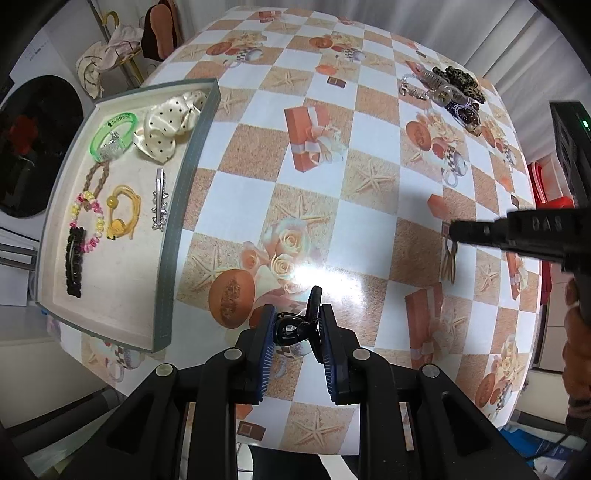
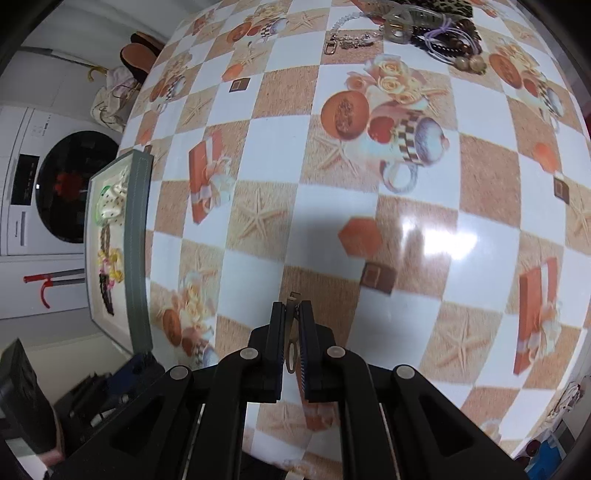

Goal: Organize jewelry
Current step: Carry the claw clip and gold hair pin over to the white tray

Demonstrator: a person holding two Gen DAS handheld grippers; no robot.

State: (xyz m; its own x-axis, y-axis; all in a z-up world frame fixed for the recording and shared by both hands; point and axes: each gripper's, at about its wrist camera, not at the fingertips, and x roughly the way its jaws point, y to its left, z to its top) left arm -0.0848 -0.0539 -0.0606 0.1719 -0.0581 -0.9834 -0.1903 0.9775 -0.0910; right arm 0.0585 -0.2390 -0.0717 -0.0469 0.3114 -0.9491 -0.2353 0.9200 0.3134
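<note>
- My left gripper [image 1: 295, 314] is pinching a small black claw hair clip [image 1: 301, 325] between its blue pads, one prong sticking up past the fingertips, just above the checkered tablecloth [image 1: 369, 192].
- My right gripper [image 2: 291, 314] is clamping a thin flat metal hair clip [image 2: 291, 343], tan-silver, edge-on, with an oval hole near its back end; its tip is poking out in front of the fingers.
- In the left wrist view, the right gripper is reaching in from the right edge, with the clip dangling below its tip.
- The grey-rimmed tray [image 1: 184, 192] is sitting at the table's left, well apart from both grippers, holding a green bangle [image 1: 110, 136], a polka-dot scrunchie [image 1: 170, 125], a silver clip [image 1: 159, 199] and a yellow hair tie [image 1: 122, 214].
- A pile of unsorted jewelry [image 2: 424, 26] is lying at the table's far right.
</note>
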